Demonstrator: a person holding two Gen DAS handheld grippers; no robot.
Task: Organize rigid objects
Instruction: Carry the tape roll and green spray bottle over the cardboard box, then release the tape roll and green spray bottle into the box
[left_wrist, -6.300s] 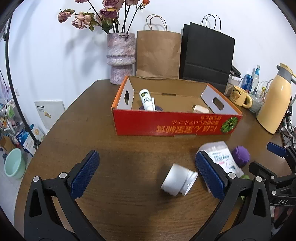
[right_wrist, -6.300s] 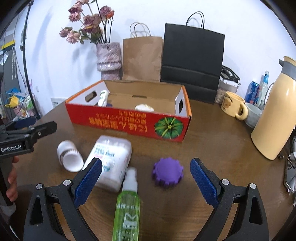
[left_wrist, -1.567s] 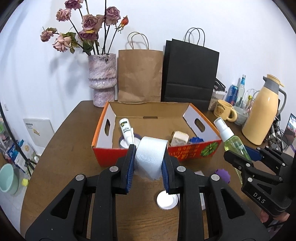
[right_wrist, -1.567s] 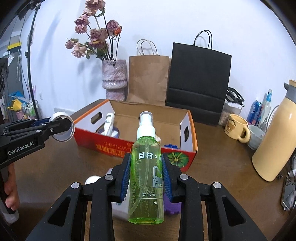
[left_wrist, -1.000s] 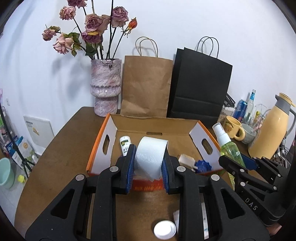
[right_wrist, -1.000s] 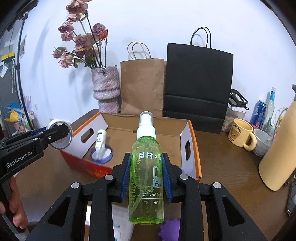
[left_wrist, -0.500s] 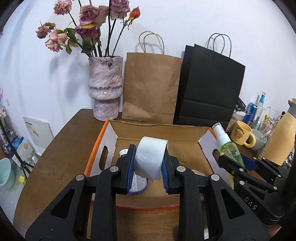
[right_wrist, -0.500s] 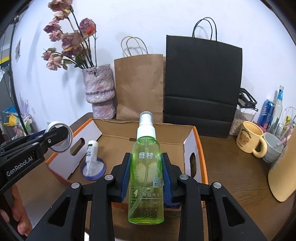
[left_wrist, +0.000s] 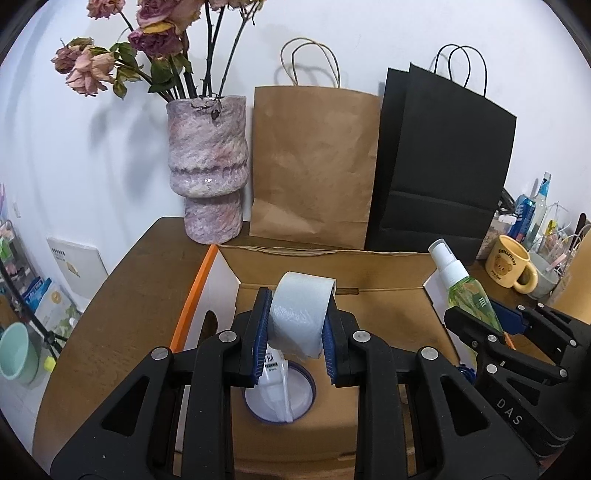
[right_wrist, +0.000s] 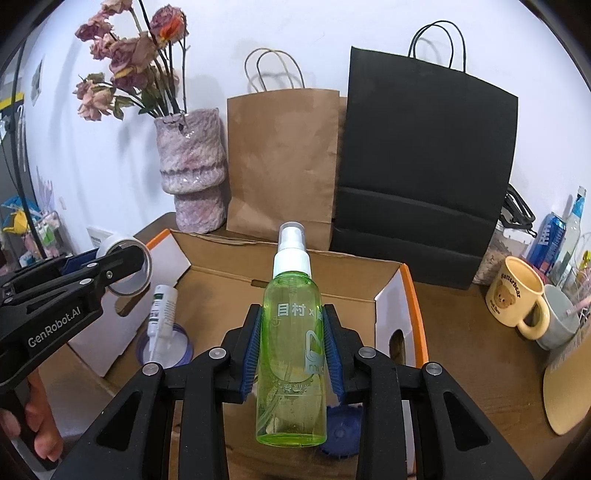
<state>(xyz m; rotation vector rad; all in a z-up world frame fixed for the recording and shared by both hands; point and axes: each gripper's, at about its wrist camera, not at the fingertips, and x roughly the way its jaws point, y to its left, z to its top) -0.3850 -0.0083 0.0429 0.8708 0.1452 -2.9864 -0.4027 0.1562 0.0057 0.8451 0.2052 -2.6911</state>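
My left gripper (left_wrist: 295, 325) is shut on a white jar (left_wrist: 300, 314), held lying on its side above the open cardboard box (left_wrist: 388, 269). Over the same box, my right gripper (right_wrist: 291, 347) is shut on an upright green spray bottle (right_wrist: 291, 354) with a white pump top. Each gripper shows in the other's view: the bottle (left_wrist: 469, 291) at the right, the jar (right_wrist: 127, 267) at the left. Inside the box lie a white tube (right_wrist: 162, 306) across a round blue-rimmed lid (left_wrist: 295, 398) and a blue ridged cap (right_wrist: 341, 432), partly hidden by the bottle.
Behind the box stand a pink vase (left_wrist: 207, 166) of dried roses, a brown paper bag (left_wrist: 314, 166) and a black paper bag (left_wrist: 443, 173). A yellow bear mug (right_wrist: 517, 299), a grey cup and drink bottles sit at the right. A hand (right_wrist: 40, 428) grips the left handle.
Both grippers carried the jar and the spray bottle forward from above the table to over the box's inside. The box and the bags behind it loom larger.
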